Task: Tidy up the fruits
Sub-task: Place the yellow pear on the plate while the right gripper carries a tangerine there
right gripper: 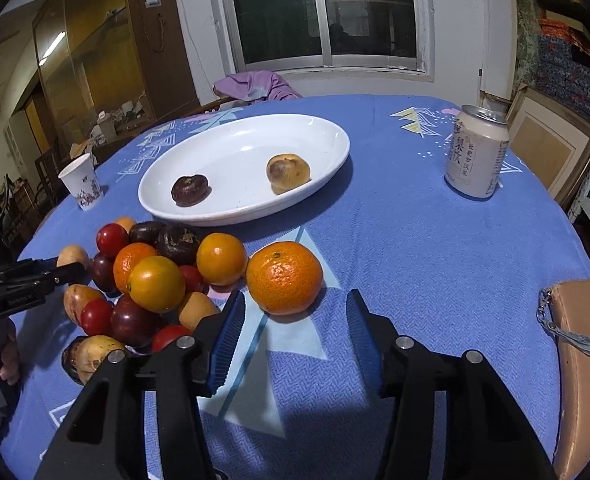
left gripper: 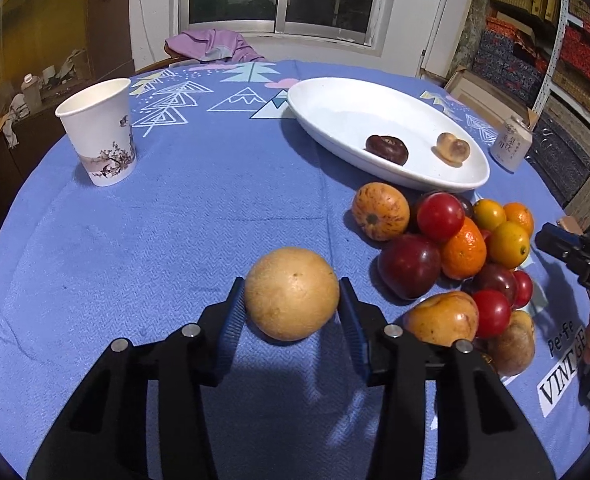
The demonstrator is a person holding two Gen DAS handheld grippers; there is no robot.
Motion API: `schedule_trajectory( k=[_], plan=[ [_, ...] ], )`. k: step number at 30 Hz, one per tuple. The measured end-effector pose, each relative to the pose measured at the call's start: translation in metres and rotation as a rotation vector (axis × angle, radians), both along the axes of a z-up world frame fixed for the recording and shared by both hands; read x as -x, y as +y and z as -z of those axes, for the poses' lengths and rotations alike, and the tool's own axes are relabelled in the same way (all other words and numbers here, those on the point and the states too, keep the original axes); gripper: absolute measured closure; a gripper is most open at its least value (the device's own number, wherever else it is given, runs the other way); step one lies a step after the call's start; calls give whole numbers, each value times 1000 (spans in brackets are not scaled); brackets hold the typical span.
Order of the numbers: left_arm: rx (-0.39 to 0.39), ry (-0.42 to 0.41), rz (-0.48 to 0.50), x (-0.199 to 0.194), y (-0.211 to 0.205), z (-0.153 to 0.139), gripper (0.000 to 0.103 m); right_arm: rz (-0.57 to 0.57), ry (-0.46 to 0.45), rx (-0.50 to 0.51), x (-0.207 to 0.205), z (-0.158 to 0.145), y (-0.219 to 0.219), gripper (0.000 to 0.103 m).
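Tan fruit [left gripper: 291, 293] between left jaws, tangerine [right gripper: 284, 277] loose

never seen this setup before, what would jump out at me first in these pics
The fruit heap, reds, oranges and yellows piled on the blue cloth just in front of the white dish, which holds only two pieces. Next, the tan fruit sitting between the left gripper's blue pads, and the orange just ahead of the open right gripper.
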State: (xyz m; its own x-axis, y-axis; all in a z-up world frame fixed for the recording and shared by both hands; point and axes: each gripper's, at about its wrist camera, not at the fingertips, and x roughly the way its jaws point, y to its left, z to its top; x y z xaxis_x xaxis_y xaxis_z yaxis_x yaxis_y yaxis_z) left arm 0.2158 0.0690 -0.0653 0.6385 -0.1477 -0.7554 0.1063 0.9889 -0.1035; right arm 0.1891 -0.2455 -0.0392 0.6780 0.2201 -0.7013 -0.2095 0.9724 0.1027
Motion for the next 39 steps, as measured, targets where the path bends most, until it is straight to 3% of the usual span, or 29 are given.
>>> schedule_trajectory(
  k=[8,12,18,21,26,30,39],
  plan=[
    [-1,15,13,-1,-5,4,58,3,7,28,-24,4,11,49],
    [1,27,11,-3,-5,7,58,-10,62,-23,-33,12,9,54],
    [13,12,3,-3,-2,2,58,16,64,-63,-26,9,1,55],
    [34,-13,-16,-12,0,-14,58,49,19,-114,-19,-9,-12,55],
    [10,-72,13,-49,-19,-58,58,64,-38,-133,-39,-50,-17,55],
    [41,-84,37,-92,-42,-77,58,56,-61,-134,-84,-70,-1,55],
    [50,37,45,-183,-69,-32,58,35,39,-135,-177,-28,34,55]
  ],
)
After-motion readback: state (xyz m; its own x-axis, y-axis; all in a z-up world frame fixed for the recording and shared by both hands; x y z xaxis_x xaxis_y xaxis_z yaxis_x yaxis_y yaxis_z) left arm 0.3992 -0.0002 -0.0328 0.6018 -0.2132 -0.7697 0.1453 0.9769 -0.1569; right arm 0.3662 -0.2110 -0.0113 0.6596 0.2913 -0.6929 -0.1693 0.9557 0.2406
